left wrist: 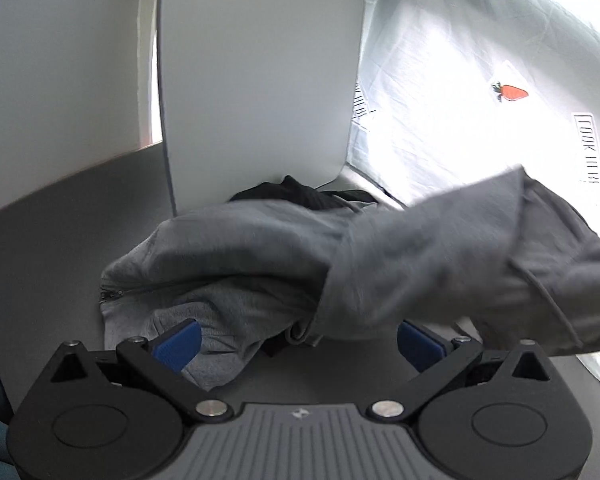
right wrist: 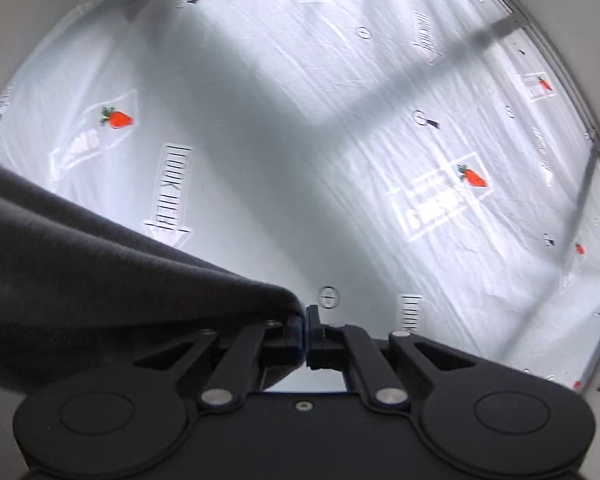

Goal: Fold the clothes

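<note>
A grey zip-up sweatshirt (left wrist: 236, 260) lies bunched on the grey table (left wrist: 60, 216), with its zipper at the left. One part of it (left wrist: 459, 264) is lifted and stretched off to the right. My left gripper (left wrist: 300, 344) hovers just in front of the heap, open, its blue pads wide apart and a fold of cloth near the left pad. In the right wrist view my right gripper (right wrist: 304, 332) is raised and shut on an edge of the grey sweatshirt (right wrist: 100, 280), which trails away to the left. A dark garment (left wrist: 296, 192) peeks out behind the heap.
A white panel (left wrist: 260, 80) stands upright on the table just behind the clothes. A pale curtain printed with carrots (right wrist: 339, 120) covers the bright window behind and to the right. A white wall (left wrist: 60, 60) is at the left.
</note>
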`<move>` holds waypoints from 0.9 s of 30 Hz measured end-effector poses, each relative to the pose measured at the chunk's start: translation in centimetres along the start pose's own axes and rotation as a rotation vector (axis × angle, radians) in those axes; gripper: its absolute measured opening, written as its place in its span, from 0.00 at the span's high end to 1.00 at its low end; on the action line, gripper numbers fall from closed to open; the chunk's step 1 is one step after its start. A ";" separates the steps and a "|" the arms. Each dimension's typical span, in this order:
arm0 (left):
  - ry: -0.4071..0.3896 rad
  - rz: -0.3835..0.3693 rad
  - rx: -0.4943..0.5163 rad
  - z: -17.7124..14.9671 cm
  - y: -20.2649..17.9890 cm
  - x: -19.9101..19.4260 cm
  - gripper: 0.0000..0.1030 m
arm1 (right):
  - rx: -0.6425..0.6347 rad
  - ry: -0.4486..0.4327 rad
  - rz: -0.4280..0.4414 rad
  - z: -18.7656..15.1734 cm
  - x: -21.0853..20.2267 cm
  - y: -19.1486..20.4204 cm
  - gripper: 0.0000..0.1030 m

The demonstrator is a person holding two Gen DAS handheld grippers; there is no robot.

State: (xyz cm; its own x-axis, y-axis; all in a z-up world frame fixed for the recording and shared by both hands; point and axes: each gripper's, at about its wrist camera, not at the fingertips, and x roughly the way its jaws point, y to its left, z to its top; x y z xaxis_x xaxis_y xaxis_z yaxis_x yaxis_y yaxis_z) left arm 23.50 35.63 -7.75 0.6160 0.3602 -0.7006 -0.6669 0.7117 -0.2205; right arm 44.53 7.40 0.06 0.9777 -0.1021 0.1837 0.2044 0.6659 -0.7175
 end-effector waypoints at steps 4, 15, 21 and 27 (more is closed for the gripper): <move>-0.010 -0.070 0.027 -2.2 -4.9 -1.9 0.00 | 0.063 0.078 -0.237 -4.2 5.5 -10.1 0.99; 0.186 -0.286 0.364 -12.5 -20.7 -2.0 0.00 | 0.362 0.748 0.370 -21.8 4.8 -13.1 0.51; 0.247 -0.304 0.565 -16.1 -26.9 0.9 0.00 | 0.507 0.985 0.582 -28.7 -5.2 -9.7 0.50; 0.256 -0.312 0.715 -15.7 -31.1 3.9 0.00 | 0.599 0.957 0.695 -27.7 -6.2 -5.9 0.42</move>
State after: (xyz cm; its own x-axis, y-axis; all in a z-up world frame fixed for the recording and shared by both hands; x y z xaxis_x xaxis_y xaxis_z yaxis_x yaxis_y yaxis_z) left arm 40.08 5.39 -14.33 0.5565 -0.0052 -0.8308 0.0010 1.0000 -0.0056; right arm 38.62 -16.35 -15.45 0.5682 0.0774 -0.8192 -0.1609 0.9868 -0.0184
